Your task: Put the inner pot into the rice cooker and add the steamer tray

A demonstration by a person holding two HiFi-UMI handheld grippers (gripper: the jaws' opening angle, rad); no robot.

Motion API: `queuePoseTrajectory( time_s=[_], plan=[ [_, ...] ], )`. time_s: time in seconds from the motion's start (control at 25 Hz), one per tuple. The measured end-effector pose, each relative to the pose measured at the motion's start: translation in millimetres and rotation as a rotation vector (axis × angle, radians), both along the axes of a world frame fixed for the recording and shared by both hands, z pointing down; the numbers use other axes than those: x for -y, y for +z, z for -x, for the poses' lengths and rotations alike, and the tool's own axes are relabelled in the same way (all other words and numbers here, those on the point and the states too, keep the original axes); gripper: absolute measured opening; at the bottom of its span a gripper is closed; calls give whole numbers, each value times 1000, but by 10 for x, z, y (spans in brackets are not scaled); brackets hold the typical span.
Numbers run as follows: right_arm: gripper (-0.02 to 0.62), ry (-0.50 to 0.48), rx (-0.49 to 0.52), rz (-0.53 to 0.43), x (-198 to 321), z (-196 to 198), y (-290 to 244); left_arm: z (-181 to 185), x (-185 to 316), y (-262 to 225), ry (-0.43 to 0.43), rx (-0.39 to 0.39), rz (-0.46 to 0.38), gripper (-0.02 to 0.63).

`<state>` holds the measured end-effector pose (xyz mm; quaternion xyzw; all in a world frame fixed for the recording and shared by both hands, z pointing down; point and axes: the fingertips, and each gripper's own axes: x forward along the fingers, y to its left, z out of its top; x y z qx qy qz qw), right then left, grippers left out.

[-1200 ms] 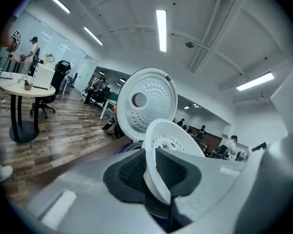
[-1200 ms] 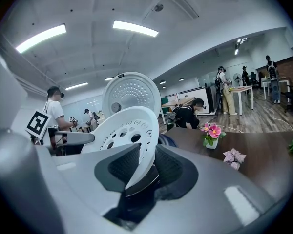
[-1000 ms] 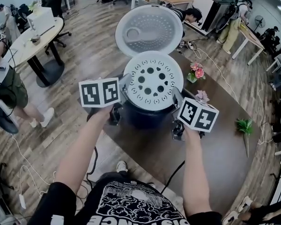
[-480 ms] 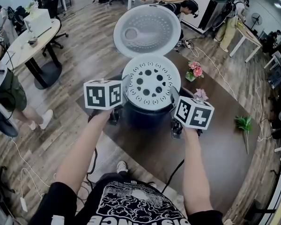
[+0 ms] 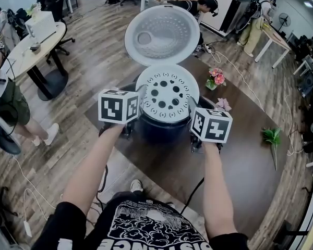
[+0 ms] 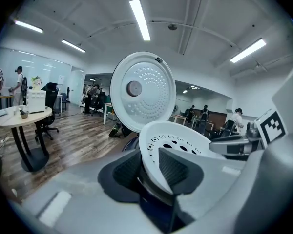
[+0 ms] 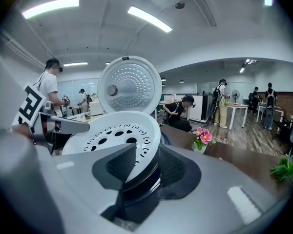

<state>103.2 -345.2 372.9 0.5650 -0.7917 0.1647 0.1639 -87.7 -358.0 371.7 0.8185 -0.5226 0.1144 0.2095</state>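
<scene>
The white steamer tray [image 5: 167, 91] with round holes rests on top of the dark blue rice cooker [image 5: 164, 129], whose lid [image 5: 161, 34] stands open behind it. My left gripper [image 5: 135, 108] is at the tray's left rim and my right gripper [image 5: 194, 113] at its right rim. In the left gripper view the tray's rim [image 6: 151, 145] passes between the pads of the left gripper [image 6: 149, 167]. The right gripper [image 7: 144, 167] straddles the rim [image 7: 136, 145] too, with a dark gap beside one pad. Both pairs of jaws have just been opening and stand loose around the rim. The tray hides most of the inner pot.
The cooker stands on a brown table [image 5: 240, 165] with pink flowers [image 5: 217, 79], a paler flower [image 5: 223, 105] and a green sprig [image 5: 272, 138] to the right. A round white table [image 5: 26, 46] and office chairs stand at left. Several people are at the room's edges.
Both marker cubes have rolled a little and drawn in toward the tray. The tray stays on the cooker, and the lid stays open.
</scene>
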Motion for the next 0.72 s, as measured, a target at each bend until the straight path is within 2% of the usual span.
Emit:
queuePoseTrajectory(
  time_s=[0.12, 0.24, 0.48, 0.72],
  plan=[
    [139, -5, -20, 2, -10, 6, 22, 20, -9, 39, -9, 51, -3, 114],
    [106, -8, -49, 10, -13, -7, 72, 11, -15, 85, -7, 118, -11, 121],
    [106, -17, -23, 5, -16, 15, 109, -14, -54, 172, 3, 116, 2, 121],
    [106, -22, 11, -20, -50, 14, 69, 4, -82, 120, -4, 120, -20, 121]
  ],
)
